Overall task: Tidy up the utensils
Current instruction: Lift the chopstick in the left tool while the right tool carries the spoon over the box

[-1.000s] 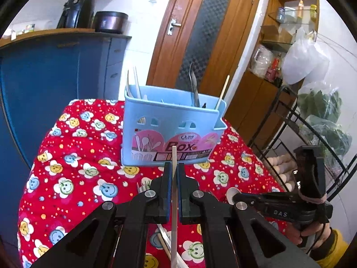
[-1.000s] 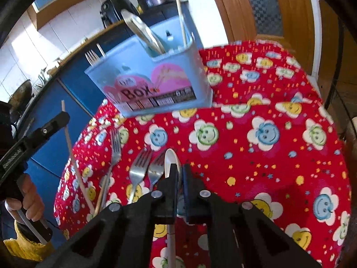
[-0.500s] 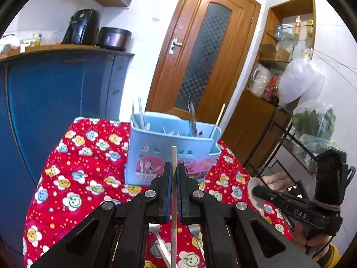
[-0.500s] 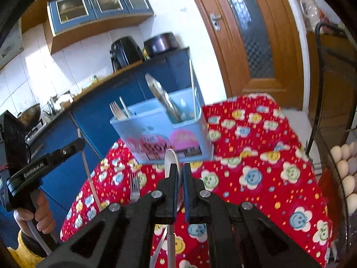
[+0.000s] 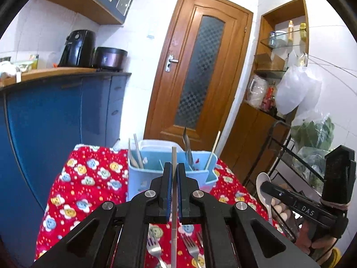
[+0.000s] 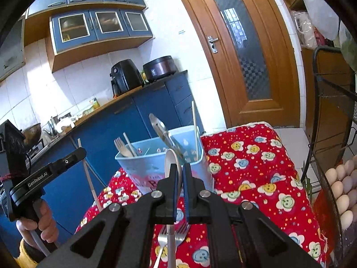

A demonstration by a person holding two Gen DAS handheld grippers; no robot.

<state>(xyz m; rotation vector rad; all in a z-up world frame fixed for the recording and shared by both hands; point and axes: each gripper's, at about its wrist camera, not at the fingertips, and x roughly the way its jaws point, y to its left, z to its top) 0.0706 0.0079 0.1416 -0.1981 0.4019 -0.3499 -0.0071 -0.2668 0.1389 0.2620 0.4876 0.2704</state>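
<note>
Both tools lifted off the tabletop [image 5: 93,178] since a second ago. Left hand-held gripper [image 5: 174,178] clenched on a chopstick [image 5: 174,156]; right hand-held gripper [image 6: 180,178] clenched on a white spoon [image 6: 170,158]. Blue caddy [image 6: 136,169] at 12 o'clock, now below; drop-in likely next. Forks [image 5: 189,245] remain at 6 o'clock.

Table wearing a red smiley-flower cloth [image 5: 89,183], light blue cutlery box [image 5: 142,185] sitting near its far end, forks [image 5: 154,249] lying nearer the camera

Both wrist views near, angled down, sharing the blue caddy [image 5: 154,178] [image 6: 142,169]
</note>
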